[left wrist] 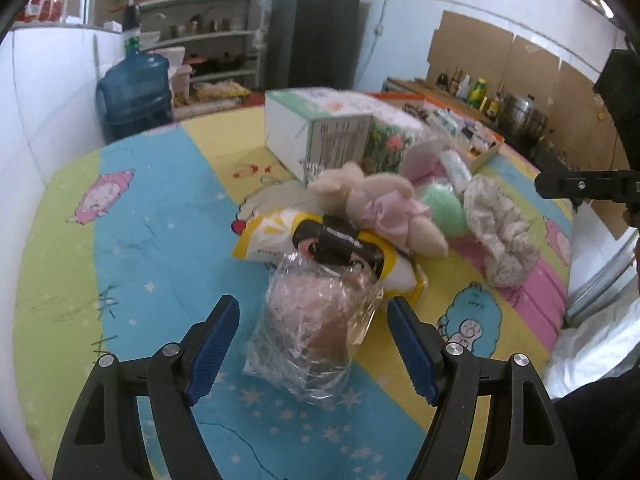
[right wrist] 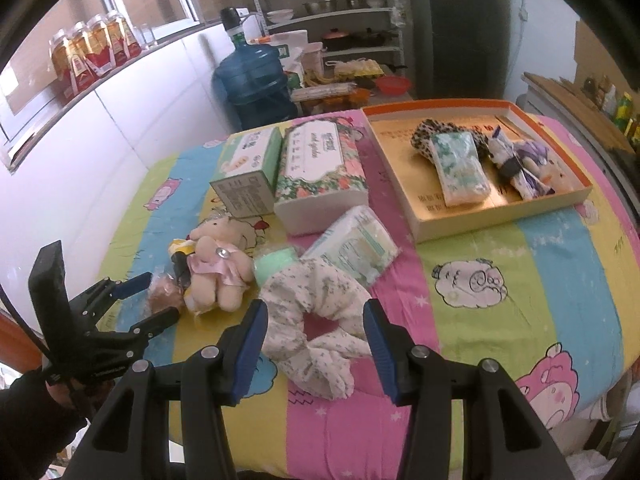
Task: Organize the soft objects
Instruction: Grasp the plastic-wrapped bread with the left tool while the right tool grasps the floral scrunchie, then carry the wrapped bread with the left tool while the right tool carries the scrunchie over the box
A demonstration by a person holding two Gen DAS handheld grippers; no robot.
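The counter (right wrist: 540, 280) has a bright cartoon cloth on it. Far ahead of the right fingers sits the big flat box (right wrist: 404, 184), and it already holds a spotted scrunchie (right wrist: 425, 133), a tissue pack (right wrist: 460, 168) and a small purple toy (right wrist: 528, 168). So I think part of the tidy-up is done.

Much is left outside the box. Two tall tissue boxes (right wrist: 316, 168) stand beyond the fingers, to the left of the flat box. Closer lies another tissue pack (right wrist: 356, 248), then a little bear in a pink dress (right wrist: 216, 264) and a green puff (right wrist: 276, 264).

The white flowery scrunchie (right wrist: 316, 320) lies right between the fingers of the right gripper (right wrist: 316, 340). The fingers stand open on each side of it and do not press it.

The left gripper (left wrist: 312, 340) is open too. A brown soft thing in a clear wrapper (left wrist: 316, 328) sits between its fingers, not squeezed. The bear is just past it.

I think both of these get picked up next.
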